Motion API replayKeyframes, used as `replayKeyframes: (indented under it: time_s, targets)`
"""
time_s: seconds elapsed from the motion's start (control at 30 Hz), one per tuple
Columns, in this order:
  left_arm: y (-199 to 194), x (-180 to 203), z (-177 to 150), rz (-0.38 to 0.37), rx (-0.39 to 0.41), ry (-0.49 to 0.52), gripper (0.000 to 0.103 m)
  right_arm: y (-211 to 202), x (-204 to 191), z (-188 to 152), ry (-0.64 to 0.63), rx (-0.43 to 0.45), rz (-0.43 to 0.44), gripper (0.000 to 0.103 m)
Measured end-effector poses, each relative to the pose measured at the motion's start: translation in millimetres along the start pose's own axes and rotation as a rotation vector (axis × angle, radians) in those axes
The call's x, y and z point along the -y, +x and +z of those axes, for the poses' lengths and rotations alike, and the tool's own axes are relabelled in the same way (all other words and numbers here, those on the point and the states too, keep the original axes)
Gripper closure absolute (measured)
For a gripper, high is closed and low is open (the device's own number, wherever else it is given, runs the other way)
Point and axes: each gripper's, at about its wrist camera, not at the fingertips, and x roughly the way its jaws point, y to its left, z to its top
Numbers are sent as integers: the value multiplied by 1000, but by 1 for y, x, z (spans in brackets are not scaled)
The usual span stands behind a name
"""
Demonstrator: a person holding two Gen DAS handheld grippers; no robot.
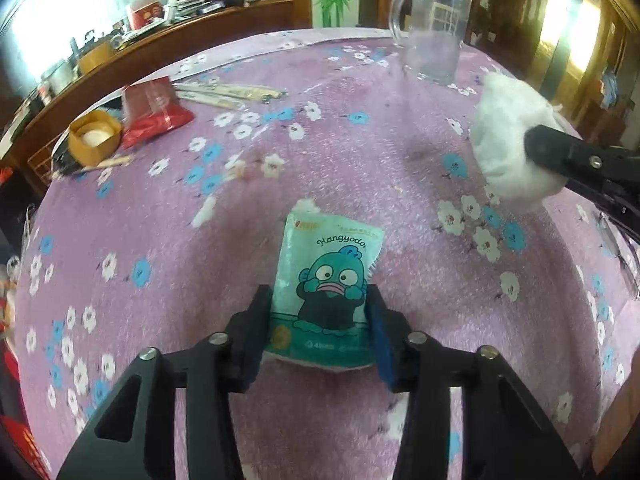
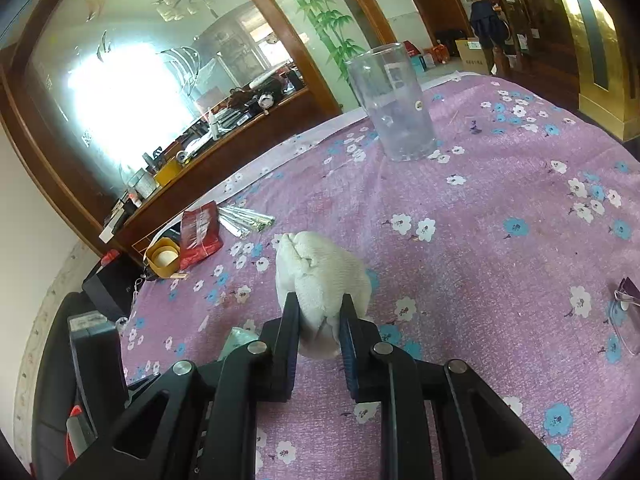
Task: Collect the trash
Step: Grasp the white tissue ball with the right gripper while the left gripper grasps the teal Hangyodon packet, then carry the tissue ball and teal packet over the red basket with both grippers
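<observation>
My left gripper is shut on a teal tissue packet printed with a cartoon fish, held over the purple flowered tablecloth. My right gripper is shut on a crumpled white tissue wad, held above the cloth. The same wad and one right finger show at the right of the left wrist view. A corner of the teal packet shows just left of the right gripper.
A glass mug stands at the far side; it also shows in the right wrist view. A red packet, silver sticks and a small yellow box lie far left. Eyeglasses lie at the right edge.
</observation>
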Motion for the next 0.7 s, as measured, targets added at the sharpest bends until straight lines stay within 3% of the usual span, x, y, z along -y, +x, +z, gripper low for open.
replayKeyframes:
  time_s: [0.17,0.4,0.7]
  targets:
    - [-23,-22,-17,40,75,-83,66,4,-12,-6,-47,-16,1,82]
    - [-51,-56,-31,175,225,-185,65,9,-38,-20,-150,-30,20,82]
    - [-55,-67,-34,272,300,-191,65,16,-63,-37,-278,-43,5,82]
